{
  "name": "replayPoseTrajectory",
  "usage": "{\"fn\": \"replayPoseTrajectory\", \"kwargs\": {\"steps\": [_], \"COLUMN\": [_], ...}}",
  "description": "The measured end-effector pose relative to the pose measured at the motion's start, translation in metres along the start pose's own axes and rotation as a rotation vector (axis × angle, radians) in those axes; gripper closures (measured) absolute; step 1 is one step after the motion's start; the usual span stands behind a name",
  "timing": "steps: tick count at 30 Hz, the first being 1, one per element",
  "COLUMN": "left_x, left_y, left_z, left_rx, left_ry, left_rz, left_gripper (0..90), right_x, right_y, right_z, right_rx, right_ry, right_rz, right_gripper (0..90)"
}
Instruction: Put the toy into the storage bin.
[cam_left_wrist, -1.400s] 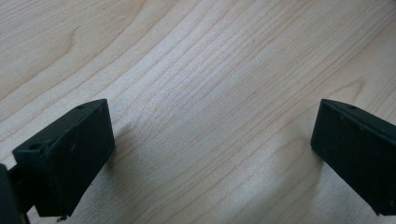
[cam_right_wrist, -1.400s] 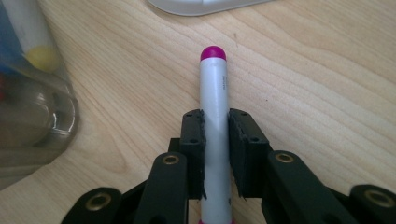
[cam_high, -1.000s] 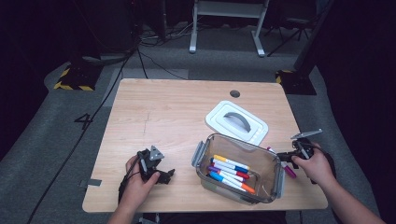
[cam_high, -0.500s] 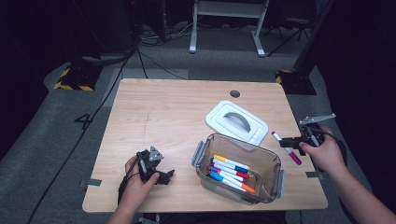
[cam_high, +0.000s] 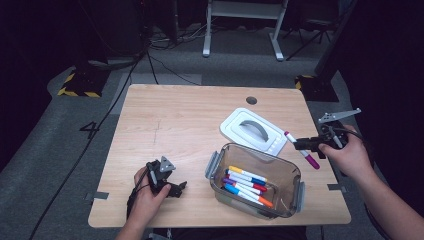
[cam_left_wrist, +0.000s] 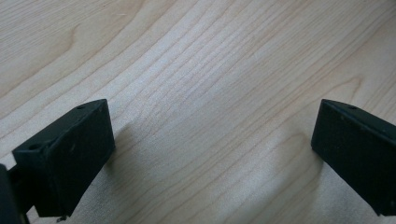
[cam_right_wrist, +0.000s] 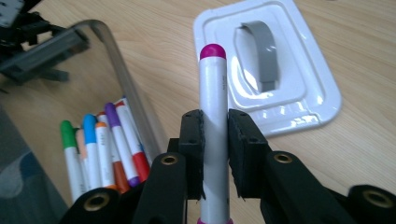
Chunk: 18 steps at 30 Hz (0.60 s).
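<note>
A dark room with grey carpet and trailing cables surrounds the pale wooden worktop (cam_high: 175, 125) where we are working. We take the clear box (cam_high: 256, 181) near the front edge as our landmark: it stands open, with a row of coloured markers (cam_high: 246, 184) lying flat inside it. Just behind the box lies its white lid (cam_high: 252, 131) with the grey handle facing up.

To the right of the box, and raised above the worktop, our right gripper (cam_high: 299, 144) holds a white marker with a magenta cap (cam_right_wrist: 213, 130). Its fingers (cam_right_wrist: 192, 140) pinch the barrel around the middle, and the capped tip points away from us toward the lid. Well to the left of the box, our left gripper (cam_high: 181, 187) rests low over bare wood, its fingers (cam_left_wrist: 70, 154) spread wide with nothing between them.

We judge the marker to be light and stiff, with a smooth plastic barrel that could slide or swivel between flat pads if the pinch is loose. The middle of the barrel looks like the right place to hold it, since it balances there and both ends stay free. It is not fragile, so a firm squeeze should do no harm, and it should drop into the box alongside the others without much care.
</note>
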<state>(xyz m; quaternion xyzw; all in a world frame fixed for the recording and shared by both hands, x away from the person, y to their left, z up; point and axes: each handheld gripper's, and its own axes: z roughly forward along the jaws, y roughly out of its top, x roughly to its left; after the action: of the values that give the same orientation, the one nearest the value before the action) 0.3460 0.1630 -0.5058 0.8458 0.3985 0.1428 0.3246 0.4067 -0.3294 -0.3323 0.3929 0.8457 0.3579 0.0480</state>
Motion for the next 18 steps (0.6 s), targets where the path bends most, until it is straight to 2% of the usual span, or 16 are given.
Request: {"fn": "replayPoseTrajectory", "kwargs": {"steps": [5,6,7,8,10,16,17,18], "left_x": [-0.001,-0.001,0.0,-0.001,0.0,0.0,0.0,0.0], "left_y": [-0.001,-0.001,-0.001,-0.002,-0.002,-0.002,-0.002,-0.002], "left_z": [-0.001,-0.001,-0.002,-0.002,-0.002,-0.002,-0.002,-0.002], "left_rx": [0.003,0.003,0.003,0.003,0.002,0.001,0.001,0.001], "left_ry": [0.007,0.007,0.012,0.012,0.015,0.015,0.015,0.015], "left_rz": [-0.008,-0.008,-0.004,-0.004,-0.003,-0.003,-0.003,-0.003], "left_gripper": [0.1,0.1,0.1,0.1,0.1,0.1,0.1,0.2], "right_x": [0.019,0.019,0.027,0.027,0.04,0.063,0.063,0.069], "right_y": [0.01,0.01,0.013,0.013,0.017,0.024,0.024,0.026], "right_z": [0.003,0.003,0.006,0.006,0.009,0.017,0.017,0.019], "right_rx": [0.01,0.01,0.015,0.015,0.024,0.038,0.038,0.041], "right_ry": [0.051,0.051,0.075,0.075,0.106,0.158,0.158,0.177], "right_rz": [-0.039,-0.039,-0.054,-0.054,-0.082,-0.134,-0.134,-0.146], "right_gripper": [77.0,77.0,77.0,77.0,77.0,76.9,76.9,77.0]}}
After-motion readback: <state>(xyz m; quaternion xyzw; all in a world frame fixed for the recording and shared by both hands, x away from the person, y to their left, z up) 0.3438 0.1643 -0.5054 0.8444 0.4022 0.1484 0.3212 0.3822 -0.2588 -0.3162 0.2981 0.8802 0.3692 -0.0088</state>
